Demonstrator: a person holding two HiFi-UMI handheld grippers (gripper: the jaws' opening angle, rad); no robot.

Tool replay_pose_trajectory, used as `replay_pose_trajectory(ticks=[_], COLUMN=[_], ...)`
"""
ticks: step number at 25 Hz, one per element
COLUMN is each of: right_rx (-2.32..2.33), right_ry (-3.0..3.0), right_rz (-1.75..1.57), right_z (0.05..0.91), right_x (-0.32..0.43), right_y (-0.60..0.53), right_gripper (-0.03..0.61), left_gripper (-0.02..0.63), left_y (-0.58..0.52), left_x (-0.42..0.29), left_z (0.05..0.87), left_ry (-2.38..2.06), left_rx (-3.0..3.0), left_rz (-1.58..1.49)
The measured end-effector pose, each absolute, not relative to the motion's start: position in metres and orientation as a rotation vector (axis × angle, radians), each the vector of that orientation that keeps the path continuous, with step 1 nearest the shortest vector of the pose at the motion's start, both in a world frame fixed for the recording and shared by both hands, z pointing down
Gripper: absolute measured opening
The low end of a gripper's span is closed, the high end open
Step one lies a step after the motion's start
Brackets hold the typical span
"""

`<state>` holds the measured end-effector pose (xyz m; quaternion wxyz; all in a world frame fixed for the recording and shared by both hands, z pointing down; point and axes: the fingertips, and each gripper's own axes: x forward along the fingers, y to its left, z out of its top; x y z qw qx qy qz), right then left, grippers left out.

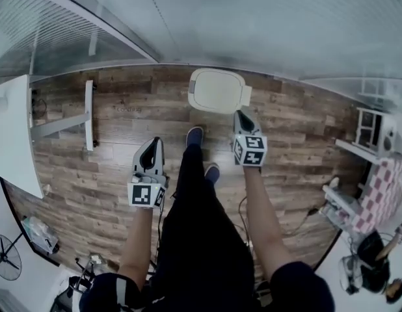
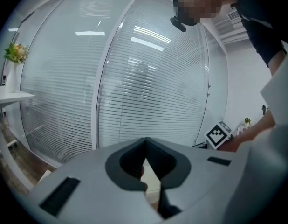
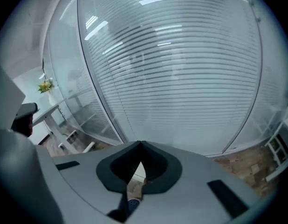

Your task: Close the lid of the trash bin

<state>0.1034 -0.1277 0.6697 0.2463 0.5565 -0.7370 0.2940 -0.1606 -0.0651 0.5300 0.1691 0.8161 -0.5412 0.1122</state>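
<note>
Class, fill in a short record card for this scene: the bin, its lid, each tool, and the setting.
Bin: white trash bin, standing on the wood plank floor beside the glass wall
Lid: lid appears down, lying flat over the bin
Left tool: left tool has its jaws together with nothing in them, and is well clear of the bin
Right tool: right tool has its jaws together with nothing in them; its tip is close to the bin's near edge, no contact visible
Person: standing, one blue shoe just short of the bin
</note>
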Motion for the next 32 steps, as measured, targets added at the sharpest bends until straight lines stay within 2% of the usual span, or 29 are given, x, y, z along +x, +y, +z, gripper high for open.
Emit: replay_pose_trajectory(ticks=[12,25,32], right_rx=[1.757,1.816,1.775], right_ry=[-2.196,-2.361,-2.422], right_rz=[0.575,0.414,0.257], right_z=[0.445,0.324,0.289], right_x=[0.169,0.189,0.179], right_y=[-0.027,0.104,0.134], right_gripper=[0.005,0.005,0.005], left_gripper=[0.006,0.006,0.006], left_y=[-0.037,0.085,0.13], left_x=[-0.11,-0.114,-0.111], left_z=[0.403,0.302,0.265], left_ry=[-1.513,-1.537,-1.518], left_rx=[2.496,2.583,2.608], left_rz=[0.167,0.106,0.146])
